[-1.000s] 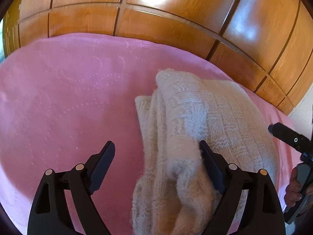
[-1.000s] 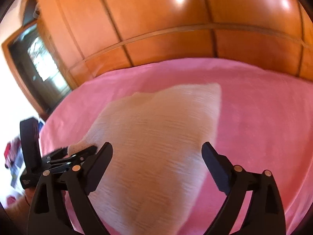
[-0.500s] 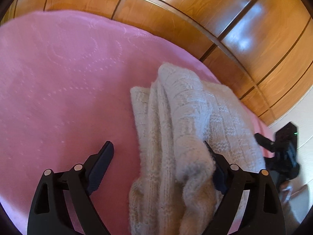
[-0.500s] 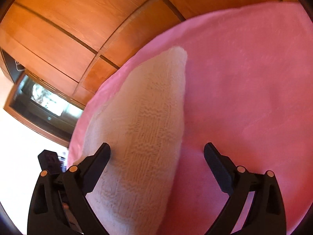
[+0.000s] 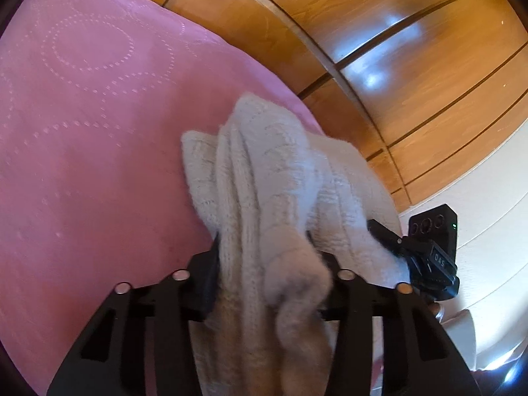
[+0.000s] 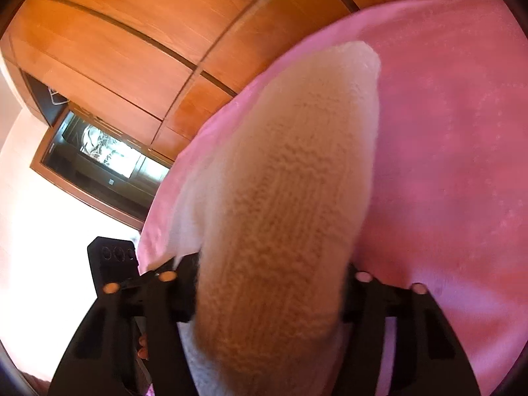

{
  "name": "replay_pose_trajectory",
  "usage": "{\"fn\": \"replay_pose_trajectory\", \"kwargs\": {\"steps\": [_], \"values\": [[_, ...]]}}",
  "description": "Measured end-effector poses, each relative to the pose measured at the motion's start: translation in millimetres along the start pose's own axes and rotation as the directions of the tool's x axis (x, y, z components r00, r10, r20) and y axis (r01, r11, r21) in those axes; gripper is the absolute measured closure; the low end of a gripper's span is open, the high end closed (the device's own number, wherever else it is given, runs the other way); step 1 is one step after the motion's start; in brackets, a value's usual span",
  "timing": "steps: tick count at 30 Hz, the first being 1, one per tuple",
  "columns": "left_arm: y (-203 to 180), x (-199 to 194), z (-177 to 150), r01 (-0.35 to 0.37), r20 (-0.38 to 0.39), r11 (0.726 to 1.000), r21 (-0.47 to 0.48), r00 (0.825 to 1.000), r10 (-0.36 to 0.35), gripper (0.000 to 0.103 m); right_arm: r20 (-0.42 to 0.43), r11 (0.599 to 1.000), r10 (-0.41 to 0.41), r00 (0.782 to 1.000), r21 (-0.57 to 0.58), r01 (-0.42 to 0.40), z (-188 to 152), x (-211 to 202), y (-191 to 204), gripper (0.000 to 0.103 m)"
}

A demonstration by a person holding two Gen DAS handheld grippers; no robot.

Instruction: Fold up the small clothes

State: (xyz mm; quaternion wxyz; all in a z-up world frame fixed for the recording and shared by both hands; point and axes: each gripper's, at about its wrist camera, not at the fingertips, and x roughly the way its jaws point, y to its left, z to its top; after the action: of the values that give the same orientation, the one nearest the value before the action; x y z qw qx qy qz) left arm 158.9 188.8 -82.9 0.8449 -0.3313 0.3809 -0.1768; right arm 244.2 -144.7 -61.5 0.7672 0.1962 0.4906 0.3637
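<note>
A cream knit garment (image 5: 270,165) lies part-folded and bunched on the pink bedspread (image 5: 82,165). My left gripper (image 5: 264,257) is closing on its thick rolled near end; both pads press into the wool. In the right wrist view the same garment (image 6: 297,165) fills the middle. My right gripper (image 6: 270,280) is closing on its near edge, and the knit bulges up between the jaws and hides the fingertips. The right gripper (image 5: 429,254) also shows at the garment's right side, and the left gripper (image 6: 112,264) shows at the lower left of the right wrist view.
The pink bedspread (image 6: 445,165) stretches flat to the garment's right and far left. Glossy wooden wardrobe doors (image 5: 396,66) stand just behind the bed. A dark-framed reflective panel (image 6: 99,155) and a white wall (image 5: 488,198) lie off the bed's side.
Both grippers have sunk and tilted down onto the garment's near edge. Their jaws went from wide open to closed on the knit, which now bunches between them.
</note>
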Motion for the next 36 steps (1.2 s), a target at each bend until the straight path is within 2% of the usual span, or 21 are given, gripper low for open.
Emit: {"fn": "replay_pose_trajectory", "kwargs": {"steps": [3,8,10,14,17,19,20,22,23,24,25,27,28,29,30,31,32,34,36], "values": [[-10.3,-8.5,-3.4,0.025,0.009,1.000,-0.010,1.000,-0.025,0.066,0.033,0.999,-0.004,0.999,-0.041,0.006,-3.8,-11.2,20.2,0.054],[-57.3,0.4,-15.3,0.073,-0.023,0.996,0.056,0.997,-0.071,0.067,0.124,0.995,-0.017,0.992,-0.097,0.029,-21.1,-70.5,37.0,0.054],[-83.2,14.1,-21.4,0.110,-0.049,0.990,0.090,0.993,-0.105,0.067,0.174,0.994,-0.042,0.984,-0.091,0.058,-27.2,-104.0,32.0,0.054],[-151.6,65.7,-30.4,0.197,-0.132,0.968,0.157,0.975,-0.177,0.067,0.270,0.987,-0.137,0.953,-0.042,0.154,-35.8,-174.2,6.7,0.055],[-204.3,110.3,-40.8,0.234,-0.199,0.946,0.226,0.961,-0.191,0.067,0.331,0.971,-0.235,0.914,0.028,0.239,-44.1,-227.0,-26.6,0.054],[-239.1,148.5,-50.5,0.228,-0.245,0.930,0.288,0.956,-0.159,0.068,0.348,0.948,-0.319,0.882,0.104,0.301,-49.6,-254.5,-59.3,0.052],[-251.6,163.4,-56.4,0.208,-0.259,0.919,0.334,0.958,-0.123,0.072,0.347,0.935,-0.355,0.868,0.126,0.332,-52.4,-260.3,-69.4,0.051],[-271.0,197.8,-73.1,0.109,-0.279,0.890,0.444,0.960,0.021,0.074,0.303,0.885,-0.465,0.832,0.199,0.422,-60.5,-265.9,-102.4,0.044],[-278.9,212.0,-84.5,0.064,-0.265,0.854,0.516,0.960,0.088,0.072,0.269,0.863,-0.500,0.823,0.229,0.450,-64.9,-263.8,-117.6,0.042],[-284.4,217.3,-93.1,0.033,-0.236,0.827,0.561,0.964,0.121,0.070,0.249,0.854,-0.510,0.823,0.259,0.451,-73.4,-260.5,-132.7,0.036],[-287.5,218.8,-95.0,0.021,-0.224,0.823,0.568,0.966,0.131,0.069,0.262,0.857,-0.505,0.822,0.267,0.441,-78.6,-262.1,-137.5,0.030],[-292.1,213.2,-94.3,-0.007,-0.210,0.825,0.565,0.966,0.152,0.067,0.299,0.854,-0.511,0.806,0.284,0.436,-88.2,-267.9,-137.4,0.017],[-294.5,207.9,-95.1,-0.029,-0.189,0.819,0.573,0.968,0.166,0.063,0.305,0.850,-0.518,0.799,0.287,0.441,-88.0,-269.2,-134.2,0.016],[-295.6,203.3,-98.4,-0.049,-0.166,0.807,0.589,0.970,0.180,0.059,0.311,0.841,-0.536,0.785,0.285,0.461,-89.4,-275.2,-133.1,0.016],[-296.9,200.4,-100.9,-0.076,-0.138,0.791,0.607,0.970,0.200,0.056,0.323,0.815,-0.578,0.749,0.281,0.508,-90.2,-279.8,-123.1,0.016],[-300.4,197.3,-101.8,-0.093,-0.122,0.783,0.616,0.970,0.212,0.054,0.335,0.800,-0.599,0.727,0.274,0.533,-90.5,-284.7,-118.3,0.018],[-300.3,193.2,-104.1,-0.106,-0.109,0.779,0.618,0.970,0.219,0.054,0.357,0.781,-0.624,0.695,0.261,0.567,-91.0,-289.9,-105.0,0.021],[-296.6,185.5,-107.6,-0.125,-0.086,0.778,0.616,0.971,0.224,0.054,0.382,0.762,-0.644,0.662,0.246,0.599,-91.0,-286.1,-81.0,0.034],[-289.8,181.2,-114.2,-0.152,-0.058,0.766,0.625,0.969,0.239,0.054,0.415,0.751,-0.650,0.637,0.221,0.623,-85.2,-285.8,-64.4,0.042]]}}
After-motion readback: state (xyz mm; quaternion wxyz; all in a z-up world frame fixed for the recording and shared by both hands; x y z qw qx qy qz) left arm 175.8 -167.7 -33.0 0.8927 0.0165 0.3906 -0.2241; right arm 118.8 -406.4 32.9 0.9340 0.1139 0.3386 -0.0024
